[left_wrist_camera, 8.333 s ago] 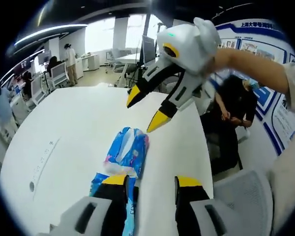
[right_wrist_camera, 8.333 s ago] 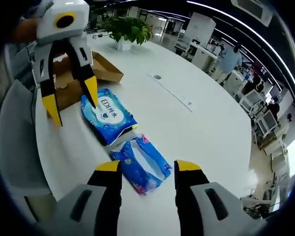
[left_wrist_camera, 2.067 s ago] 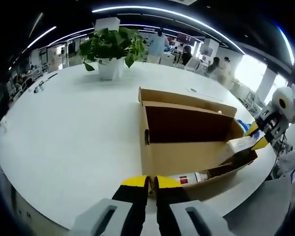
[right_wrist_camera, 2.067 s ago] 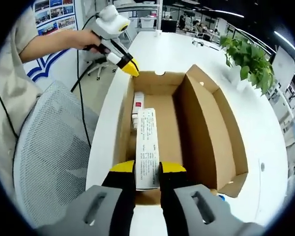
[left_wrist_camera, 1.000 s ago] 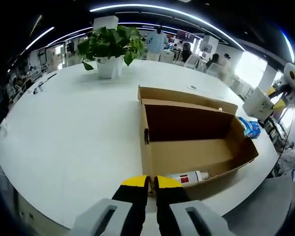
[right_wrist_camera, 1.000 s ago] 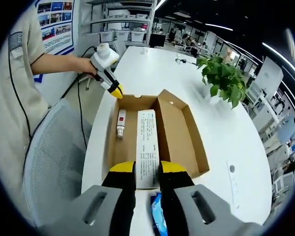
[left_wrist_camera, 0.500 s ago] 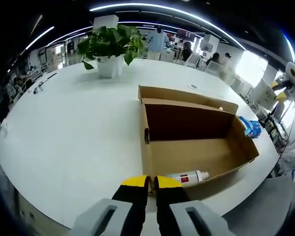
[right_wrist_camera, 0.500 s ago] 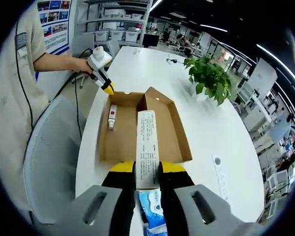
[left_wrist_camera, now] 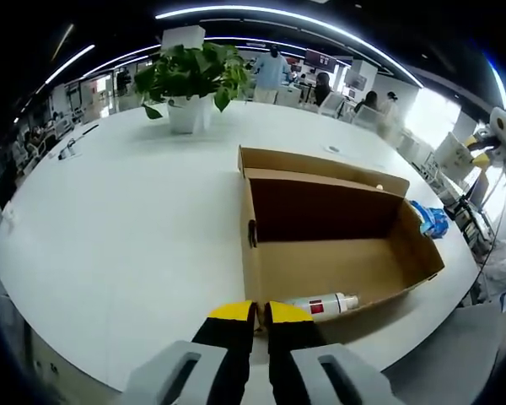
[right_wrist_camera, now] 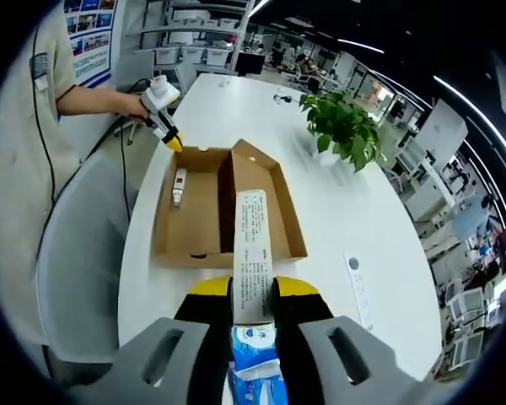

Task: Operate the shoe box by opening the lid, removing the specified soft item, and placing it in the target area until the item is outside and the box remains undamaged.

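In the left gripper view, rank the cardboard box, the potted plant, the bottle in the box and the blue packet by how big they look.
1. cardboard box
2. potted plant, though it stands farther off
3. bottle
4. blue packet, small and beyond the box, so the last two ranks are unsure

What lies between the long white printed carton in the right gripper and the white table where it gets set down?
The long white printed carton, clamped in the right gripper, hangs above the white table. A blue plastic wipes pack lies directly under it; the table beside looks free. The open brown cardboard box sits farther off.
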Demonstrator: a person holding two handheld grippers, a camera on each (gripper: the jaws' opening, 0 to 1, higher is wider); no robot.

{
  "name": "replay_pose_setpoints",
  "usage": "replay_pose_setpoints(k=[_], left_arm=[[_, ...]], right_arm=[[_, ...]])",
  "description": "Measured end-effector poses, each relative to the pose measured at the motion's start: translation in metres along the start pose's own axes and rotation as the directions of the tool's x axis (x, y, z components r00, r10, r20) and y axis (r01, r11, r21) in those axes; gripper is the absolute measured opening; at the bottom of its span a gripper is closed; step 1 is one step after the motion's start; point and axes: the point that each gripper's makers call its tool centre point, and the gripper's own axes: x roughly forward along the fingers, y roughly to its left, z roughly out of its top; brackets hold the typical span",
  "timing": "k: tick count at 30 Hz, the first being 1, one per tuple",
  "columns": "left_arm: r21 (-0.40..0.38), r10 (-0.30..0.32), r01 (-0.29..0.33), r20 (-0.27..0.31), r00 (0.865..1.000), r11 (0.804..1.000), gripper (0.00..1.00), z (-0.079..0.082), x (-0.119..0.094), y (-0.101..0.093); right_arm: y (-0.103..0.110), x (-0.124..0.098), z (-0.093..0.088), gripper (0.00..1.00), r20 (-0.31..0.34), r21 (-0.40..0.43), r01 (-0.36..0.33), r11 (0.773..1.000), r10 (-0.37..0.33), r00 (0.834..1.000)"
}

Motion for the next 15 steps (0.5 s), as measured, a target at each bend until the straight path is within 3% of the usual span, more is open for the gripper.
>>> replay_pose_setpoints(k=[15], left_arm=[[-0.017,-0.005,0.005,0.004,1.0,1.0,0.04,0.0,0.0,0.001]], right_arm=[[-0.027,-0.017,-0.031,0.15,-0.059,0.002,0.03,1.0,-0.03,0.998]])
